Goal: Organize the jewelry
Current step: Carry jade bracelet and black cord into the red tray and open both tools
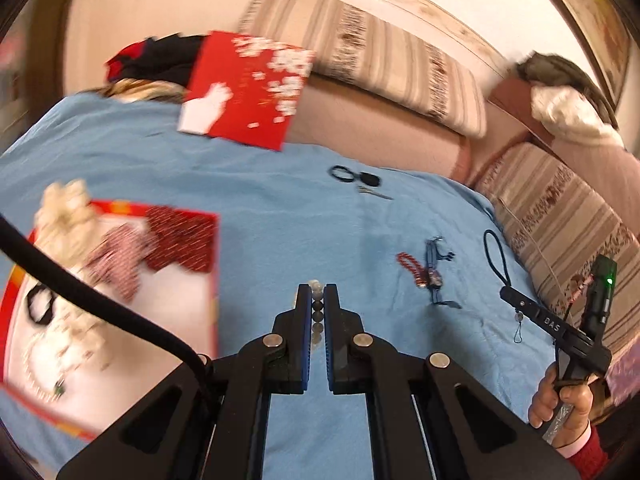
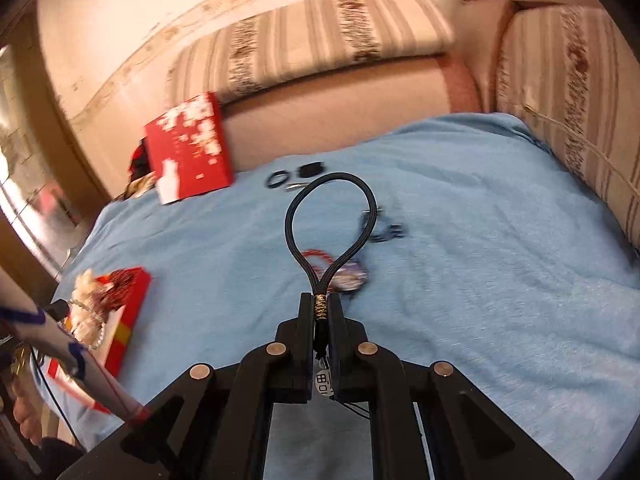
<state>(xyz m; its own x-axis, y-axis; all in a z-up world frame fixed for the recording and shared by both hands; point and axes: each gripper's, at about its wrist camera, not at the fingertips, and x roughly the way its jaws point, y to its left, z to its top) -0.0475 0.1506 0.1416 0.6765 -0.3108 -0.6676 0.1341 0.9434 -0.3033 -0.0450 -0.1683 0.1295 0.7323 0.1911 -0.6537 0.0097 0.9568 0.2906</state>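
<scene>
A light blue blanket covers the sofa seat, with striped cushions lining the pink wall behind. Dark clothing lies bundled at the blanket's far corner.

Matt fuzzy blue cloth; braided cord loop, prob. nylon.
</scene>
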